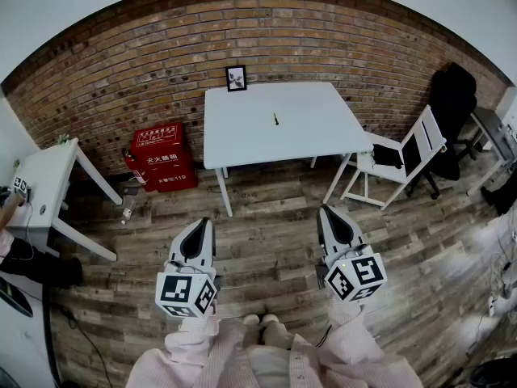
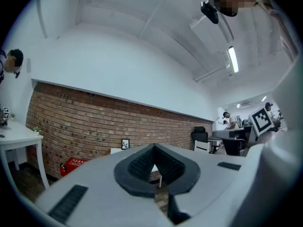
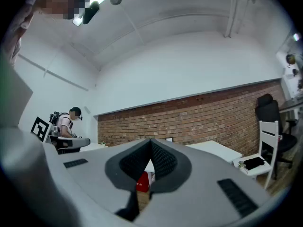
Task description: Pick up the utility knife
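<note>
A small dark utility knife (image 1: 275, 120) lies near the middle of the white table (image 1: 242, 148) against the brick wall. Both grippers hang level over the wooden floor, well short of the table. My left gripper (image 1: 199, 221) is shut with nothing between its jaws; in its own view the jaw tips (image 2: 154, 147) meet in front of the table. My right gripper (image 1: 330, 210) is also shut and empty, its tips (image 3: 150, 140) closed together. The knife is too small to make out in either gripper view.
A framed picture (image 1: 236, 78) stands at the table's back edge. A red fire-equipment box (image 1: 164, 157) sits on the floor to the table's left. A white chair (image 1: 401, 155) and a black office chair (image 1: 450, 103) stand at right. A second white table (image 1: 44, 186) is at far left.
</note>
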Motion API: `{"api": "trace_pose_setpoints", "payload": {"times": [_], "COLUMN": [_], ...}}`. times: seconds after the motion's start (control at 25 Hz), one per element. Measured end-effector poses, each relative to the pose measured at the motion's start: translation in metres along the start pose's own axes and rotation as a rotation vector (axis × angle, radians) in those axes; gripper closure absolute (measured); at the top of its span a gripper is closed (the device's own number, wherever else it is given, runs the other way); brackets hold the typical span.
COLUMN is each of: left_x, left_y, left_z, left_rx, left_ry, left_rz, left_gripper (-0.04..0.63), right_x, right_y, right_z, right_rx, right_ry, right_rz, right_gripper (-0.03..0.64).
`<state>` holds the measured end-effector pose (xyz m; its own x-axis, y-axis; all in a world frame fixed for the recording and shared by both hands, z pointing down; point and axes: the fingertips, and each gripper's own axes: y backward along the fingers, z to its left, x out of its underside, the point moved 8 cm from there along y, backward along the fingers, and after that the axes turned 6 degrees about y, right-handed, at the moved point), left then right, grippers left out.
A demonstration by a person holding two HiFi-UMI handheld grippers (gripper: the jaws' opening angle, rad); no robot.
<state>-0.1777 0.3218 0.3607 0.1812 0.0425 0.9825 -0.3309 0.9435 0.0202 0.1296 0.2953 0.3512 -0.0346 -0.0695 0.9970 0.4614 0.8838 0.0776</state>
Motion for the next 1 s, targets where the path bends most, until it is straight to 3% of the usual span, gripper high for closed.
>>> {"api": "trace_pose_setpoints", "payload": {"times": [0.8,1.0], "left_x": [0.012,0.017], "left_y": [-0.014,-0.011], "left_z": [-0.03,-0.037], "left_rx": [0.011,0.002], "left_ry": [0.012,0.018], "left_rz": [0.007,0.011], "left_gripper": [0.601,0.601], "right_x": [0.008,0.011], "right_y": [0.007,0.011], "right_z": [-0.028,-0.033], "right_rx": [0.016,0.008], "right_ry": [-0.02,-0.038], "right_rz": [0.012,0.019], "right_gripper": [0.611,0.563]}}
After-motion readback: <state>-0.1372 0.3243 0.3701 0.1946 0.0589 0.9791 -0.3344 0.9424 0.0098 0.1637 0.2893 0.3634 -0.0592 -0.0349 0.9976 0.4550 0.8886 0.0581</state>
